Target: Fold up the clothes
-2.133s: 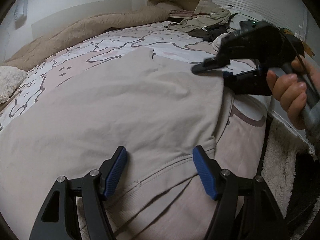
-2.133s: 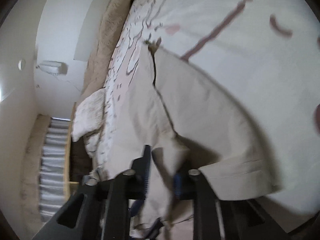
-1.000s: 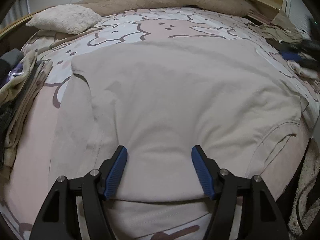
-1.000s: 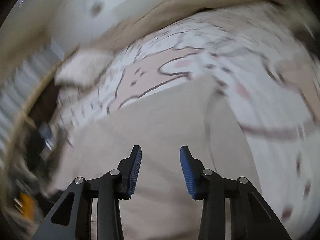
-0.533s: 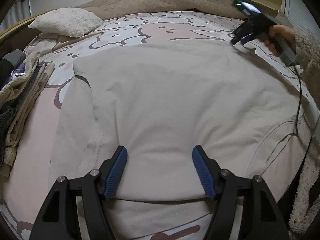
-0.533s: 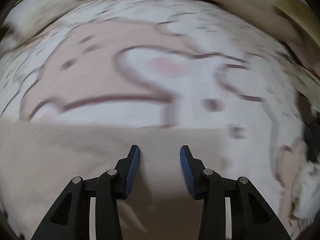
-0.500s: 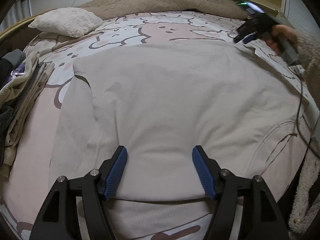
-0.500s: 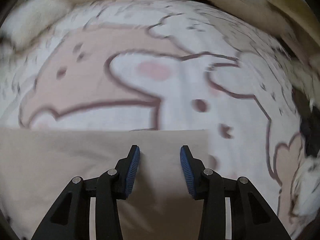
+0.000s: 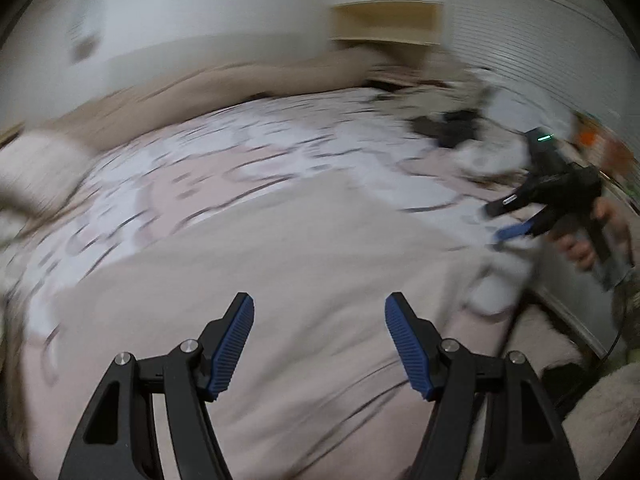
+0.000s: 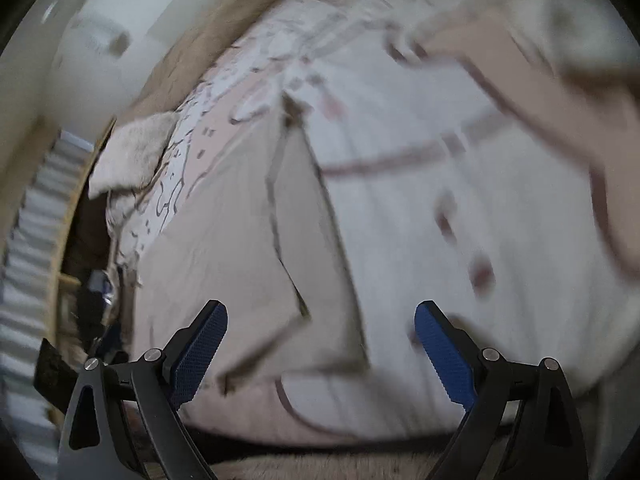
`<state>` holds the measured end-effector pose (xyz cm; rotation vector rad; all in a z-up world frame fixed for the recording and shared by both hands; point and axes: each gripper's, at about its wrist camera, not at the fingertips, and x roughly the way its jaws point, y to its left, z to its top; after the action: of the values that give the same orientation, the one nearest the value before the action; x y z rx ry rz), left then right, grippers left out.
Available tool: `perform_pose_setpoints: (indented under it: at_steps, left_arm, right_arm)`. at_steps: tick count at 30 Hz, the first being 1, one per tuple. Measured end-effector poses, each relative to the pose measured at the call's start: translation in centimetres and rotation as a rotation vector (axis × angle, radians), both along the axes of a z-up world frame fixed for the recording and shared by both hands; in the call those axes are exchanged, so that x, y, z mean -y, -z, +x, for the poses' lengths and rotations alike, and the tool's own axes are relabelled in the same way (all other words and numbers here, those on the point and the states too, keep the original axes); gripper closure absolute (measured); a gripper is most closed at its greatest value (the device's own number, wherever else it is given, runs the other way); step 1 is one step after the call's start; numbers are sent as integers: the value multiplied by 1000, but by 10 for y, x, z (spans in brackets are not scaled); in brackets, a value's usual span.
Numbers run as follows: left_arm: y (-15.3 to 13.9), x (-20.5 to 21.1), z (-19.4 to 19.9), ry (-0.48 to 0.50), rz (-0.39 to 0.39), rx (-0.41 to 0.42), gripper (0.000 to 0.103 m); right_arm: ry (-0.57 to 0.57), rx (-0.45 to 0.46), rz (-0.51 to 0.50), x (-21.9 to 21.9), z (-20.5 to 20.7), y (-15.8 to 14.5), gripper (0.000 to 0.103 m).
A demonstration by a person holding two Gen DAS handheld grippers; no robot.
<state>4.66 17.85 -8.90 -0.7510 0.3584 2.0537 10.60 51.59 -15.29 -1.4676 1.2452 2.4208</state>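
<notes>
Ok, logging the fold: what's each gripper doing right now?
Left gripper: open, holding nothing, above the shirt.
Right gripper: jaws opening, nothing held.

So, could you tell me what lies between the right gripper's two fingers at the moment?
In the right wrist view, the right gripper is opening over the beige garment's edge and the patterned bedsheet; neither pad touches them.

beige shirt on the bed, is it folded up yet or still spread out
Mostly spread out. The beige shirt lies flat across the patterned bedsheet, with one side flap turned over along a crease in the right wrist view; no compact fold shows.
</notes>
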Motion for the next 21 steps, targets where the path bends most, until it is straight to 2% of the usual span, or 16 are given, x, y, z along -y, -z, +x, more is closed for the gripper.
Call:
perform_pose_setpoints:
  at_steps: [2,3,5,6,8,13,16,19,21]
  left_arm:
    - [7,-34,18,106,9,-30,35]
    - [12,-50,27,148,-4,-54,35]
    - [22,-80,45,230,-31,-101,35]
    - [27,-91,51,255,-48,-112,35]
    - [40,-110,55,283,-80,-106,35]
    - [83,-135,50,273,-162,-54,35]
    - [89,-135,44,258,-135,-28,29]
    - [90,-136,41,257,-117,-5,29]
    - [91,-135,42,257,-110,-11,29]
  right_arm:
    - [26,-17,-61,1,15,16,8]
    - [40,-58,-70,1,20,19,8]
    - [47,-86,-88,1,24,20,5]
    - [54,-89,-106,0,23,22,1]
    - [55,-79,-124,1,18,23,0]
    - [-87,-63,-146,12,1,13,0]
    - [-127,1,-171,17,-16,20,0]
    - [-171,56,-215,14,-31,25,0]
    - [-246,65,-196,21,-42,21,0]
